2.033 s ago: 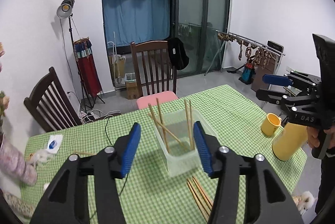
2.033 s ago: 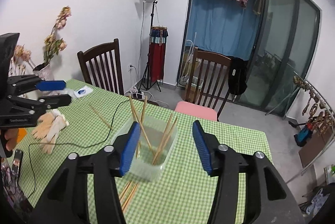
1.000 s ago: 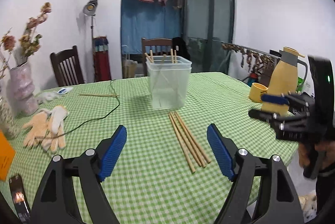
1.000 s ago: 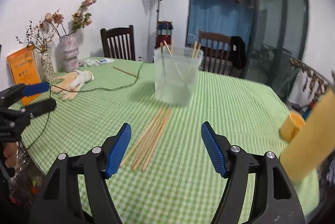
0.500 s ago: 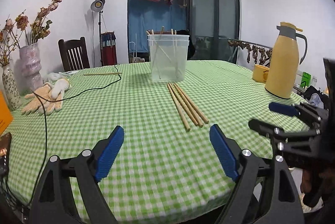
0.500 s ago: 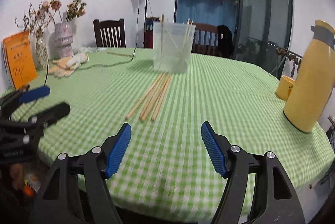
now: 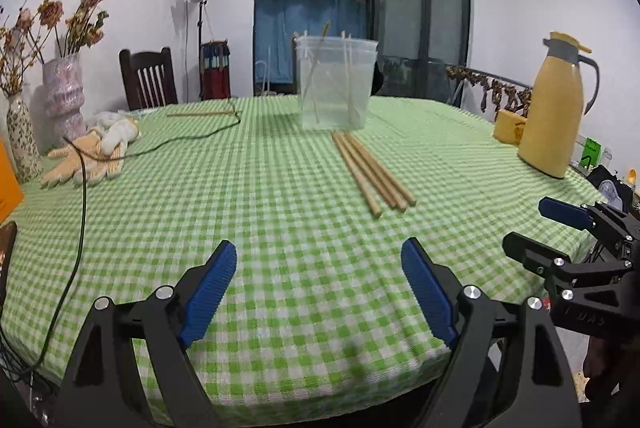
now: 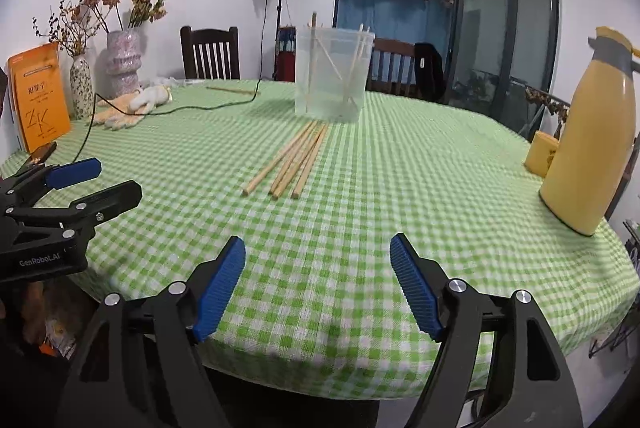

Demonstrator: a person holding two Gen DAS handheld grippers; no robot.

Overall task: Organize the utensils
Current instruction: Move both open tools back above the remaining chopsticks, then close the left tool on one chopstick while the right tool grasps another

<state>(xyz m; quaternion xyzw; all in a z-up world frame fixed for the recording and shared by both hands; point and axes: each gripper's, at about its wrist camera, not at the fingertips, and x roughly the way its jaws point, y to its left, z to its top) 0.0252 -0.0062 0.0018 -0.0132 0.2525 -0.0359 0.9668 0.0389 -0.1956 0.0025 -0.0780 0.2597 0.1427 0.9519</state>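
Observation:
Several loose wooden chopsticks point(image 7: 374, 172) lie side by side on the green checked tablecloth, just in front of a clear plastic tub point(image 7: 335, 84) that holds a few upright chopsticks. They also show in the right wrist view: the chopsticks point(image 8: 292, 158) and the tub point(image 8: 333, 74). One more chopstick point(image 7: 200, 113) lies far back left. My left gripper point(image 7: 318, 292) is open and empty, low at the table's near edge. My right gripper point(image 8: 318, 286) is open and empty at the near edge too. Each gripper shows in the other's view, the right point(image 7: 538, 228) and the left point(image 8: 106, 178).
A yellow thermos jug point(image 7: 554, 108) and a yellow mug point(image 7: 508, 126) stand at the right. Work gloves point(image 7: 90, 152) and a black cable point(image 7: 82, 188) lie at the left, with vases of dried flowers point(image 7: 62, 96) and an orange book point(image 8: 38, 94). Chairs stand behind the table.
Both grippers have pulled back from above the tub and dropped to table height at the near edge. They stay open and empty.

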